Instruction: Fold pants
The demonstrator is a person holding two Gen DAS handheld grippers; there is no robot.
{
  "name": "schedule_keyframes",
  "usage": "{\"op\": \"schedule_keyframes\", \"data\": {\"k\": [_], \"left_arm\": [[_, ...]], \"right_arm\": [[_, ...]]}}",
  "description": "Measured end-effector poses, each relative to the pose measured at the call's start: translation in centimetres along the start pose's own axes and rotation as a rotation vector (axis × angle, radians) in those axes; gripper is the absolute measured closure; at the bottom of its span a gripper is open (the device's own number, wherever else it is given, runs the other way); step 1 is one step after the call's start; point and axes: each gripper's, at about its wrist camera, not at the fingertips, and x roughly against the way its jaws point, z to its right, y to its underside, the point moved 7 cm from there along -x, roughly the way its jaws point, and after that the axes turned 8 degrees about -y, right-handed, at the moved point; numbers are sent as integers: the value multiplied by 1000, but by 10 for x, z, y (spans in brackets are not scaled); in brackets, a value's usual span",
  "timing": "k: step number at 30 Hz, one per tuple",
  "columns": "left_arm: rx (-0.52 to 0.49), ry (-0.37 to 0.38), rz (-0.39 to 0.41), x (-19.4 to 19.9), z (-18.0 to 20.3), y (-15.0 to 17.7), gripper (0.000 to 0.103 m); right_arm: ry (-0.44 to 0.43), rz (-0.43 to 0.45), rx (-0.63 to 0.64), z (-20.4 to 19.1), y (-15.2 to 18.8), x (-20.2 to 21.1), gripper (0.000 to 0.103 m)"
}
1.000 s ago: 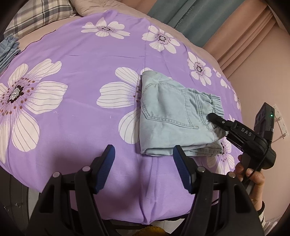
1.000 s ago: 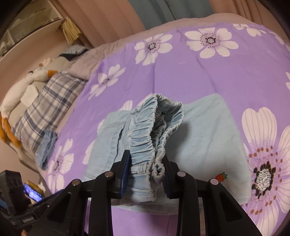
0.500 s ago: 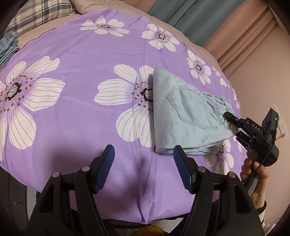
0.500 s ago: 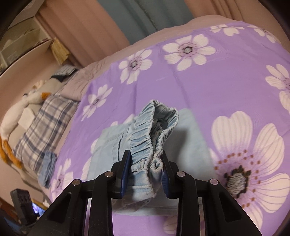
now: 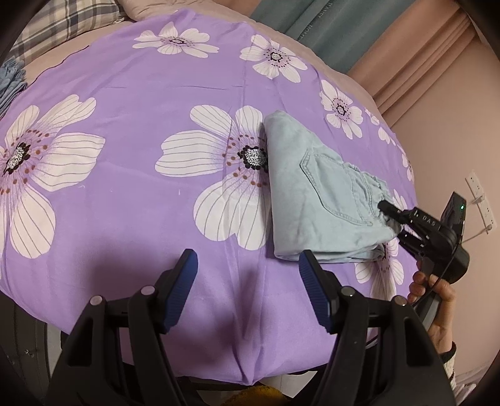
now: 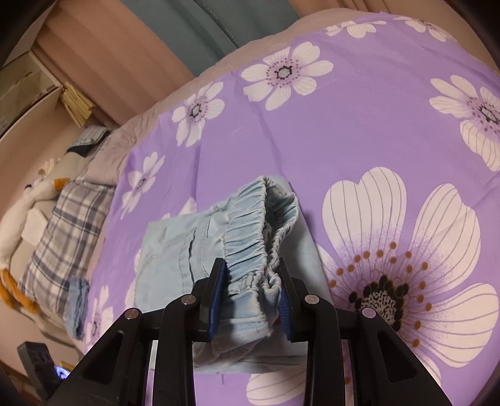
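Note:
Light blue folded pants lie on the purple flowered bedspread at the bed's right side. My right gripper is shut on the elastic waistband, which bunches up between the jaws; the folded pants stretch away to the left. In the left wrist view the right gripper shows at the pants' right edge. My left gripper is open and empty, above the bed's near edge, left of the pants' near corner.
A plaid pillow and another folded blue garment lie at the bed's far side, with a stuffed toy beyond. Curtains and a pink wall with sockets stand behind the bed.
The right gripper has dragged the folded pants to the right across the bedspread, uncovering the big flower. The left gripper stays open in place.

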Motion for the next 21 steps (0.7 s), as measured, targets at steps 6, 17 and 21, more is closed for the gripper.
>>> {"op": "schedule_keyframes", "data": {"k": [6,17,21], "left_arm": [[-18,-2,-3,-2,3,0,36],[-73,-27,26,-1,16,-9,36],[-94,-35,32,-4,23,-14,36]], "right_arm": [[12,-30,-32,14,7,-5,71],[-8,-42,-90,31,12,-9,71],[-23,-43,-104,34,12,-9,71]]}}
